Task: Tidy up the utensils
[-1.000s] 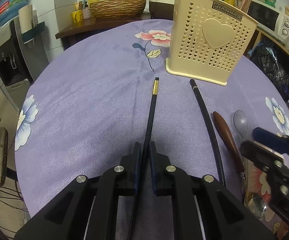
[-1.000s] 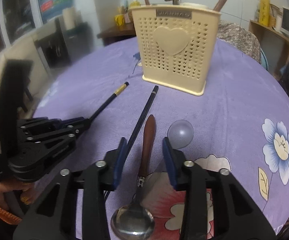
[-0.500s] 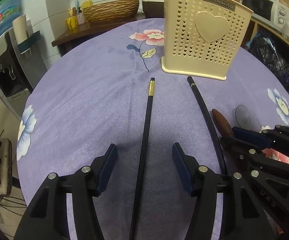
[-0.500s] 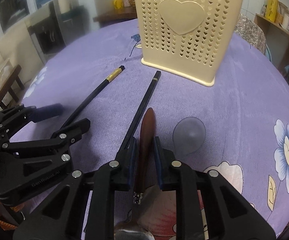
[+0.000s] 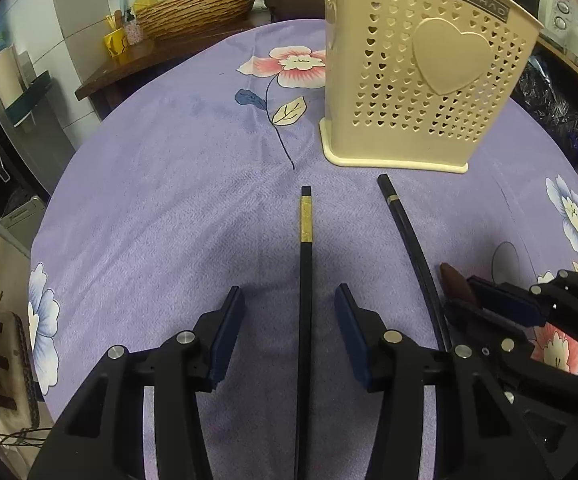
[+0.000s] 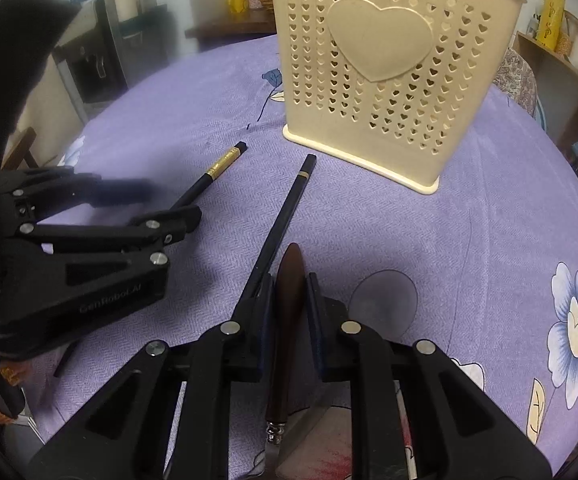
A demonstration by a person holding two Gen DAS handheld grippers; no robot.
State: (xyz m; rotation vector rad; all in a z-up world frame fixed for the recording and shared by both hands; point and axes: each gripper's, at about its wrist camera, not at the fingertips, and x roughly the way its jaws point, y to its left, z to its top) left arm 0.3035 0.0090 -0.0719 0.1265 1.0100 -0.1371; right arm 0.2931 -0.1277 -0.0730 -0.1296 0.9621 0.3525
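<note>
On the purple cloth (image 5: 161, 208), right gripper (image 6: 289, 280) apparently clamps spoon handle (image 6: 287, 300)

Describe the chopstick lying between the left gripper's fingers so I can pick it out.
Start at the cream utensil holder. Two black chopsticks lie on the purple cloth before it; yours is the left one. It alone has a long gold band near its end.

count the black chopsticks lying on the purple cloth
2. The gold-banded chopstick lies between the left gripper's jaws; the other chopstick lies right of it. None seems hidden.
</note>
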